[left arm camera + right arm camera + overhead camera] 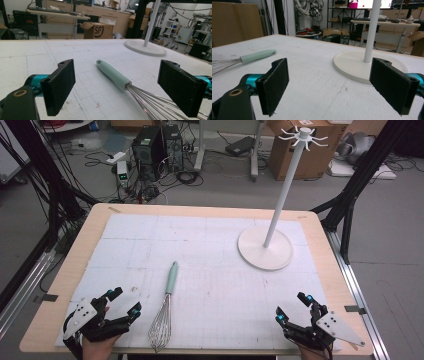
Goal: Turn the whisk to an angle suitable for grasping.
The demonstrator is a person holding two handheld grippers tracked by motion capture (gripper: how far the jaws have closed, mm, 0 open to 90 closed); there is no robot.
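High view: a light wooden table (95,220) covered by a white gridded foam mat (210,270) takes up the middle of the frame. A metal wire whisk with a pale mint-green handle (166,304) lies on the mat in the lower centre, its handle towards the top of the frame and its wire loops reaching almost to the mat's bottom edge. In the upper right stands a white hook stand with a round flat base and a tall thin pole (272,227), topped by a ring of small hooks, well apart from the whisk.

At the lower left, the left gripper (124,302) rests low over the mat with its black jaws spread wide and nothing between them, just beside the whisk's wires. At the lower right, the right gripper (291,306) also has its jaws spread and empty.

In the left gripper view the whisk lies between the open jaws, farther along the mat.
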